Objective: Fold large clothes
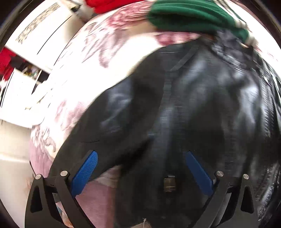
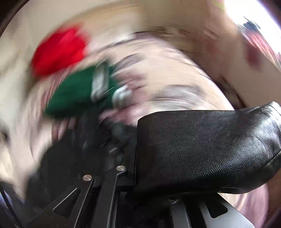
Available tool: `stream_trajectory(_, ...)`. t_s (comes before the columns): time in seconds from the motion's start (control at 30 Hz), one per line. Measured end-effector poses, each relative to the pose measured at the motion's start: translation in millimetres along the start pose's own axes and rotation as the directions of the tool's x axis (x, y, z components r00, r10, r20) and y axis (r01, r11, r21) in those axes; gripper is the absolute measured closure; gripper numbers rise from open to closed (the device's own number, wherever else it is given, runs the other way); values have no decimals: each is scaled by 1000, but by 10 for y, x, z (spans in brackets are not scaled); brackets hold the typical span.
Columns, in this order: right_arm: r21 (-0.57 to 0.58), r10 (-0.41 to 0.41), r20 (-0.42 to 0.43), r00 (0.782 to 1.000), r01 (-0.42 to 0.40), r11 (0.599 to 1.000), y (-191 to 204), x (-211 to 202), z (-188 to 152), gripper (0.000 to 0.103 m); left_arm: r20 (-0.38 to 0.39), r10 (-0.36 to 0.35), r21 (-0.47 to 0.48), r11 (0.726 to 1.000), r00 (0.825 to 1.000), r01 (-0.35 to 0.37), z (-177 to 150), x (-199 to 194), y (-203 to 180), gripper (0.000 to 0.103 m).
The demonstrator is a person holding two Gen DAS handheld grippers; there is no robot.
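The left gripper (image 1: 140, 168) has its blue fingers (image 1: 86, 168) spread wide over the black leather jacket (image 1: 184, 105). The right gripper (image 2: 126, 166) is clenched on a fold of that jacket (image 2: 202, 145). Ahead of the fingers, a green garment (image 1: 193, 14) and red one (image 2: 59, 50) lie on the floral bed (image 1: 108, 45).

The black jacket (image 2: 202, 145) looks like glossy, grained leather. The green cloth (image 1: 193, 15) is ribbed and matt. The blue pads (image 1: 85, 172) are textured.

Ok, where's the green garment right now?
In the left wrist view the green garment lies at the top, beyond the black leather jacket on the floral bedspread, beside a red garment.
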State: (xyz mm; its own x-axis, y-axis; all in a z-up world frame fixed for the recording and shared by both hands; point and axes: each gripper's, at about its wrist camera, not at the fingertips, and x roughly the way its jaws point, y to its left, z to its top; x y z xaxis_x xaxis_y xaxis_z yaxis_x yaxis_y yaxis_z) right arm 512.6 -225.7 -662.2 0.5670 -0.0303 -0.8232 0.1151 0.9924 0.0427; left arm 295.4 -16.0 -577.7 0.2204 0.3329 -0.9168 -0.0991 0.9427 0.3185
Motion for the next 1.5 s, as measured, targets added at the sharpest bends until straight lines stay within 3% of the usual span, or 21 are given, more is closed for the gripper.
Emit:
stream_trajectory(0.07, -241, -19, -52, 998, 6, 970, 767, 160, -418, 97, -13, 8, -32, 999, 1000, -9, -44, 66, 242, 0)
stream_trajectory(0.13, -417, -26, -114, 993, -24, 909, 1375, 380, -719, 97, -13, 29, -41, 999, 999, -30, -94, 108, 457, 0)
stream_trajectory(0.17, -490, -36, -151, 988, -43, 871, 1668, 469, -906, 97, -14, 34, -43, 998, 999, -35, -126, 112, 519, 0)
stream_trajectory(0.23, -535, -20, -218, 976, -102, 838, 1921, 525, -1158, 96, -25, 43, -52, 998, 999, -45, -186, 164, 762, 0)
stream_trajectory(0.4, -495, 39, -314, 949, -199, 846, 2002, 402, -1432, 70, -58, 63, -79, 995, 996, -67, -325, 273, 1241, 0)
stream_trajectory(0.47, -451, 90, -367, 926, -262, 854, 1955, 264, -1468, 43, -69, 66, -89, 993, 995, -72, -329, 300, 1318, 0)
stream_trajectory(0.6, -441, 168, -418, 893, -360, 822, 1838, -113, -1620, 31, -97, 60, -121, 990, 994, -71, -356, 352, 1468, 0)
stream_trajectory(0.63, -410, 199, -447, 872, -398, 821, 1771, -195, -1652, 31, -104, 55, -127, 990, 993, -68, -349, 360, 1487, 0)
stream_trajectory(0.7, -294, 279, -485, 829, -455, 841, 1601, -299, -1659, 31, -115, 41, -130, 990, 993, -56, -299, 353, 1489, 0)
stream_trajectory(0.77, -98, 405, -477, 780, -505, 857, 1314, -359, -1620, 31, -129, 7, -129, 991, 992, -24, -208, 314, 1433, 0)
stream_trajectory(0.8, -17, 435, -464, 772, -499, 867, 1195, -330, -1588, 31, -139, -26, -127, 992, 990, 9, -125, 289, 1369, 0)
stream_trajectory(0.83, 94, 452, -434, 779, -460, 883, 1001, -300, -1581, 31, -140, -70, -124, 991, 988, 53, -5, 240, 1280, 0)
stream_trajectory(0.87, 178, 431, -414, 802, -393, 902, 832, -250, -1576, 31, -134, -95, -117, 990, 986, 80, 93, 191, 1206, 0)
stream_trajectory(0.93, 256, 309, -397, 864, -219, 942, 567, -233, -1635, 31, -104, -148, -63, 988, 983, 142, 376, 17, 863, 0)
stream_trajectory(1.0, 240, 115, -430, 895, -10, 971, 399, -223, -1719, 31, -87, -167, 5, 986, 982, 168, 561, -102, 513, 0)
stream_trajectory(1.07, 219, -57, -474, 879, 180, 959, 238, -239, -1801, 31, -84, -188, 92, 976, 979, 195, 740, -202, 57, 0)
stream_trajectory(1.13, 229, -112, -503, 857, 257, 939, 66, -216, -1821, 31, -91, -203, 160, 963, 975, 216, 874, -251, -419, 0)
stream_trajectory(1.27, 236, -154, -522, 839, 315, 919, -155, -213, -1984, 31, -98, -166, 261, 947, 981, 187, 991, -169, -1199, 0)
stream_trajectory(1.33, 229, -167, -521, 837, 326, 917, -232, -241, -2106, 31, -65, -83, 313, 945, 994, 99, 997, -65, -1512, 0)
stream_trajectory(1.4, 225, -164, -523, 836, 322, 920, -356, -235, -2142, 31, -42, -27, 335, 941, 999, 40, 975, 8, -1581, 0)
stream_trajectory(1.5, 222, -151, -519, 841, 304, 927, -430, -306, -2309, 31, -23, 10, 317, 948, 1000, -3, 881, 60, -1348, 0)
